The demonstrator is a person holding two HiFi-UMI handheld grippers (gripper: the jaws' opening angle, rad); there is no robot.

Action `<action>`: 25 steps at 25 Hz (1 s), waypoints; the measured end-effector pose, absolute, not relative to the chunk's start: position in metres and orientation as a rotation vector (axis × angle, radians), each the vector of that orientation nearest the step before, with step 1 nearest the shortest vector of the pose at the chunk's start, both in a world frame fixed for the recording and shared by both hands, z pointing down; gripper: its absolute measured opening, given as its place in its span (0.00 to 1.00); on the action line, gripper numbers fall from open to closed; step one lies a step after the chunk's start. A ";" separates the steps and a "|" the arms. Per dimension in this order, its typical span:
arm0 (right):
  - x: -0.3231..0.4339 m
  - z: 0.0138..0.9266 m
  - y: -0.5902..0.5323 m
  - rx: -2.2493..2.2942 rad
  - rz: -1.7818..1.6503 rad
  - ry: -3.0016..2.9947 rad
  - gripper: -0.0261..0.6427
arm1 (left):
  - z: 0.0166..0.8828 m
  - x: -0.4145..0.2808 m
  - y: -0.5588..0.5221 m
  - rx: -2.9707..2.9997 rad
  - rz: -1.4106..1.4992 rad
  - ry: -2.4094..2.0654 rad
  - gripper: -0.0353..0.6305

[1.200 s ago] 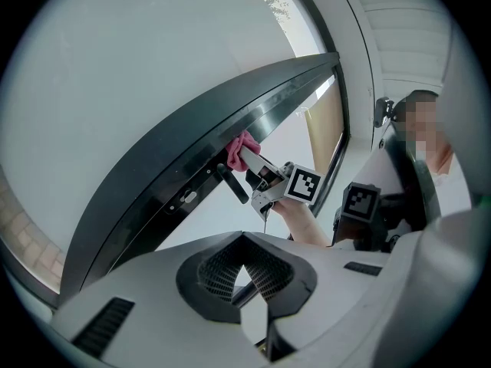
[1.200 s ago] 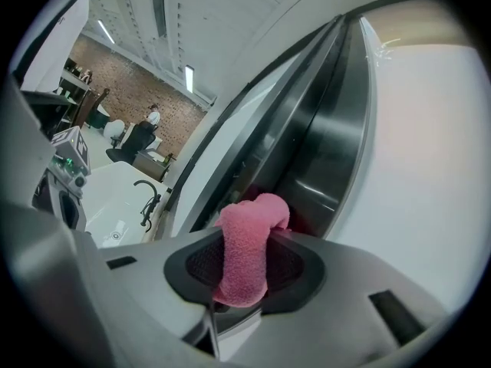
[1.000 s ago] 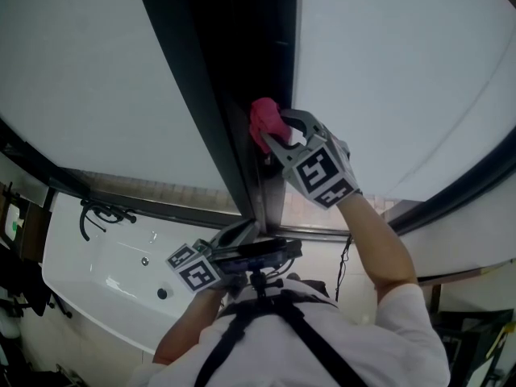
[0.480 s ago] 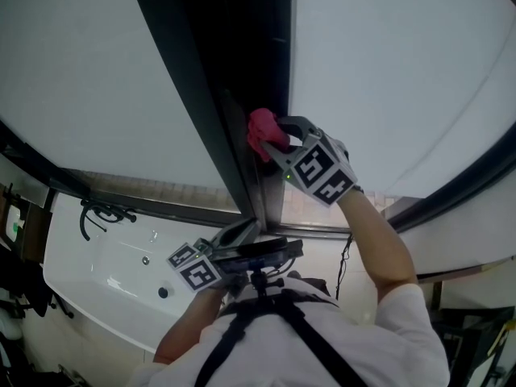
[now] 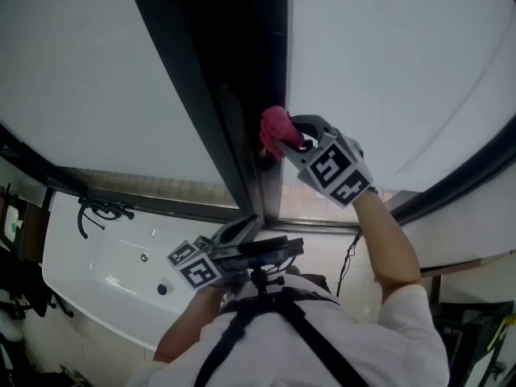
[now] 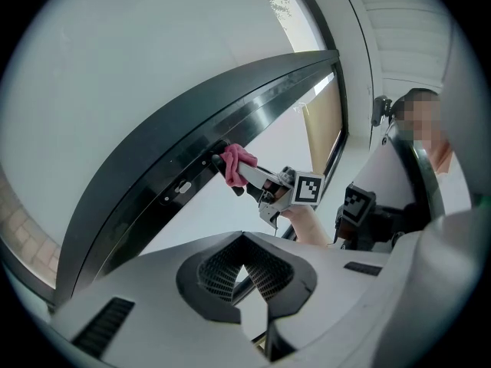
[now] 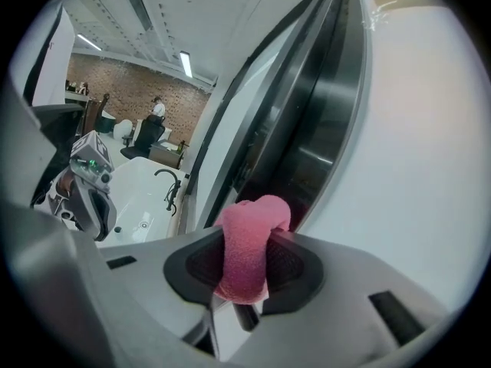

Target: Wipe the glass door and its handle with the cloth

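The right gripper's jaws were clamped on the pink cloth, which sat folded over what looked like the dark handle bar just ahead of them. Over the last 1 s it had slid slightly along the black door frame beside the glass door, so handle wiping seemed underway. The left gripper, pads together on nothing, hung low, well behind

Frosted glass panels glow bright and even, leaving the door frame nearly black. Both gripper views bend strongly toward dark, round edges, with soft focus close up.
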State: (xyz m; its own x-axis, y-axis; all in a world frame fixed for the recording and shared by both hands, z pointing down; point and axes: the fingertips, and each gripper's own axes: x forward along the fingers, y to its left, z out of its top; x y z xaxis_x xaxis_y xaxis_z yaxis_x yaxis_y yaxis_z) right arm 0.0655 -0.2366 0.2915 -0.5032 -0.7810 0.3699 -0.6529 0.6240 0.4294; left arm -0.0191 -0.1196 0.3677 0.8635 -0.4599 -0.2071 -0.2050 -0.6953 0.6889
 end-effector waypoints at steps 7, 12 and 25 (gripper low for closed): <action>0.090 0.296 -0.227 1.177 -0.325 -2.251 0.20 | 0.371 -0.010 -0.118 2.338 -0.471 -0.448 0.04; 0.111 0.296 -0.218 1.239 -0.335 -2.208 0.20 | 0.372 -0.009 -0.117 2.336 -0.462 -0.446 0.04; 0.183 0.324 -0.200 1.478 -0.211 -2.082 0.20 | 0.372 -0.010 -0.115 2.328 -0.451 -0.439 0.04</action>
